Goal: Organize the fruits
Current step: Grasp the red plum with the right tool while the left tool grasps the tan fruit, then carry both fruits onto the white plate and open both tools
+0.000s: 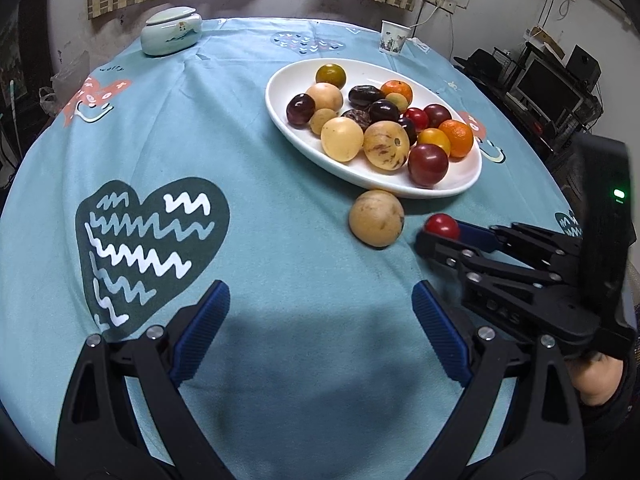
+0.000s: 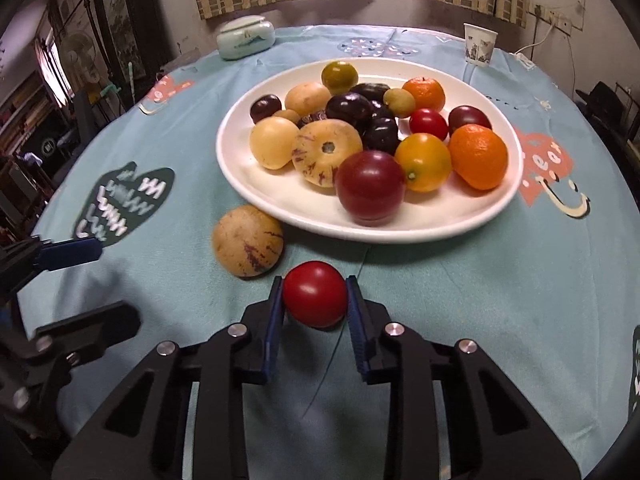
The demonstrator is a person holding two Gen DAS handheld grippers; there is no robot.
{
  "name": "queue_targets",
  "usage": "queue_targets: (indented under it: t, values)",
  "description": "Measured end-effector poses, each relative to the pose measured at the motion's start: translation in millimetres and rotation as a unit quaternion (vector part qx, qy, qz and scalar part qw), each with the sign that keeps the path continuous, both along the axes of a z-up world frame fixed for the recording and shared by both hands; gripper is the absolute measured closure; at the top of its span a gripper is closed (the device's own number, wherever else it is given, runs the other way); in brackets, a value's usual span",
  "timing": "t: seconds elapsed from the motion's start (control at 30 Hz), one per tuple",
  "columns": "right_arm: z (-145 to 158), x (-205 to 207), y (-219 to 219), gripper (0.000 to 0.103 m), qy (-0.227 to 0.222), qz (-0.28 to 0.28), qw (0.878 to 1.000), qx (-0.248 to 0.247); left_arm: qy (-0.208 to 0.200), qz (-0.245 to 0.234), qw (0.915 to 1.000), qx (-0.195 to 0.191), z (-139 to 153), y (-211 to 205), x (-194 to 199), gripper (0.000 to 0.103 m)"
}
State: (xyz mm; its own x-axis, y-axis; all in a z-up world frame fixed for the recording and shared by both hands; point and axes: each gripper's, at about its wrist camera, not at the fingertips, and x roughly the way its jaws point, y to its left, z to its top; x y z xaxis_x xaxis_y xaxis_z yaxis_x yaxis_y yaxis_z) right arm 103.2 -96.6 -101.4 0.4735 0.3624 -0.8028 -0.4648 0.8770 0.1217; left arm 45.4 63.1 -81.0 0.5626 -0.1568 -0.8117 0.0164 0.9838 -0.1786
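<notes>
Dark fruit (image 2: 370, 90) at plate (image 2: 460, 222) centre mostly hidden behind other fruit, kind unclear. Speckled dark fruit (image 1: 357, 117) in left wrist view half covered by neighbours. Red tomato (image 1: 443, 225) lower part hidden behind right gripper (image 1: 438, 236) finger there; far pad mostly hidden too. Left gripper (image 2: 68, 280) cut off by left edge in right wrist view, only one blue pad (image 2: 70, 255) and part of the black linkage show. Hand (image 1: 596, 380) bottom right mostly covered by gripper body. Paper cup (image 2: 479, 45) print too small to read. Monitor (image 1: 548, 88) and shelf clutter too small and dim to tell. Both gripper bodies run off the bottom edge.
</notes>
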Motion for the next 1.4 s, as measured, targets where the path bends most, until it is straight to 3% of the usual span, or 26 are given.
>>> queue_targets:
  t: [0.13, 0.4, 0.5, 0.57, 0.7, 0.9, 1.13, 1.27, 1.4]
  values:
    - [13.2, -19.7, -18.7, 0.073, -0.018, -0.008, 1.0, 0.0, -0.012, -0.02, 0.9996, 0.014, 4.7, -16.0, 14.4, 0.009]
    - [11.0, -35.2, -67.6, 0.073, -0.007, -0.047, 0.999, 0.013, -0.013, -0.038, 0.9967, 0.07, -11.0, -52.4, 49.9, 0.011]
    - [9.0, -35.0, -78.2, 0.073, -0.004, -0.053, 0.998, 0.021, -0.003, -0.044, 0.9957, 0.081, -19.2, -59.8, 59.6, 0.035]
    - [7.1, -33.1, -81.1, 0.073, 0.0, -0.054, 0.998, 0.023, 0.013, -0.049, 0.9955, 0.08, -27.5, -62.3, 66.0, 0.061]
    - [3.3, -29.4, -81.9, 0.073, 0.008, -0.055, 0.998, 0.024, 0.006, -0.049, 0.9951, 0.085, -30.3, -63.5, 67.1, 0.061]
    - [-4.7, -24.5, -75.8, 0.073, 0.02, -0.054, 0.998, 0.019, 0.002, -0.058, 0.9966, 0.059, -23.1, -59.8, 53.3, 0.063]
    - [30.4, -27.2, -65.5, 0.073, -0.013, -0.033, 0.998, 0.044, -0.04, -0.061, 0.9964, 0.045, 16.9, -48.4, 28.9, 0.063]
    - [50.5, -10.1, -51.7, 0.073, -0.029, -0.015, 0.999, 0.04, -0.062, -0.049, 0.9946, 0.067, 42.9, -43.2, 46.5, 0.063]
    - [67.8, 26.1, -34.6, 0.073, -0.027, 0.003, 0.999, 0.046, -0.058, -0.035, 0.9951, 0.072, 62.4, -39.1, 97.4, 0.062]
